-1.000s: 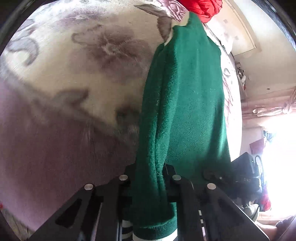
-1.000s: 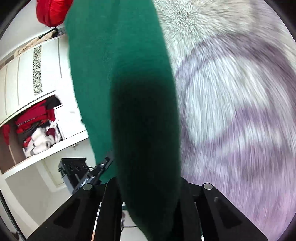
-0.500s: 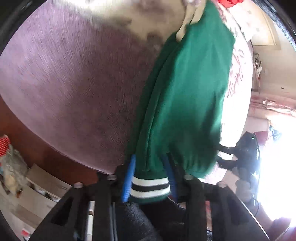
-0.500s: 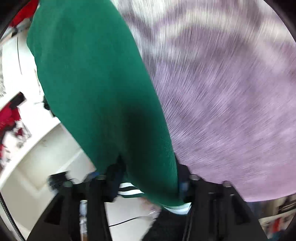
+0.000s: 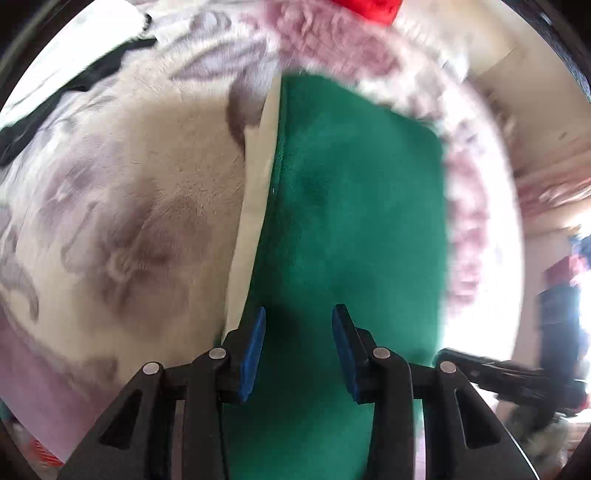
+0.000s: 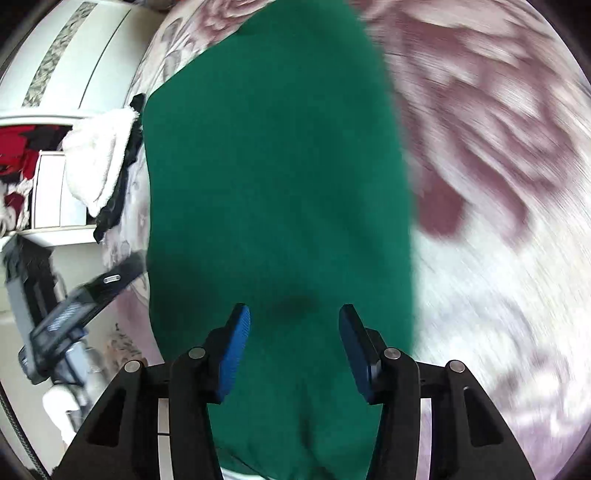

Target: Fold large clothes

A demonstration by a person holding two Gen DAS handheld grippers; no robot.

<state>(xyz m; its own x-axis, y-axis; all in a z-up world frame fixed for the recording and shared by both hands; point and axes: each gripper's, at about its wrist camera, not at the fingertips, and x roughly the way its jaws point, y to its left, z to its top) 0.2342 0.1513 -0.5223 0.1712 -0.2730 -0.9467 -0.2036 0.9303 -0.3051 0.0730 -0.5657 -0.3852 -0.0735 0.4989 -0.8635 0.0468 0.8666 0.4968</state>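
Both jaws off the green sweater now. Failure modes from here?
1. The green sweater sits on a plush blanket; the right gripper, jaws closing over it, might pinch pile along with knit.
2. A cream panel shows along the left fold edge: that edge looks uneven.
3. The left gripper hovers open close above; a drag may spoil the fold.

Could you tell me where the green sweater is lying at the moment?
In both wrist views the green sweater lies flat on the floral plush blanket, filling the middle of each picture beneath the open fingers, with a red garment beyond its far end.
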